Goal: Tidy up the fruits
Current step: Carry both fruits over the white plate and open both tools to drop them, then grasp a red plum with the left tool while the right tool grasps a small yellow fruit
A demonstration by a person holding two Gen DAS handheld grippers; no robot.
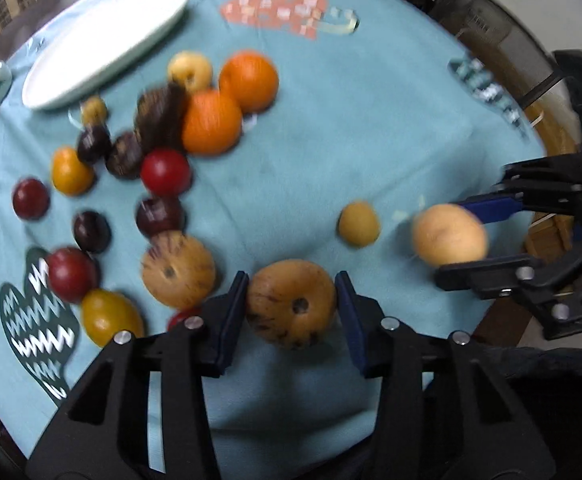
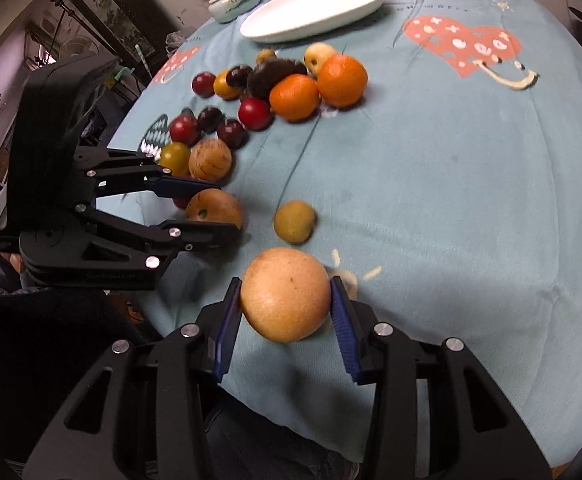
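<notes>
Blue-padded fingers of the left gripper (image 1: pixel 291 308) pinch a speckled brown fruit (image 1: pixel 291 304); the right gripper (image 2: pixel 285 300) clamps a pale yellow fruit (image 2: pixel 285 294). Both sit between the fingers, low over the table (image 2: pixel 451 200). Round skins could slip free and roll into the fruit pile (image 2: pixel 275 92).

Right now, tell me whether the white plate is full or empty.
Empty: the white plate shows bare; all fruit lies on the tablecloth.
</notes>
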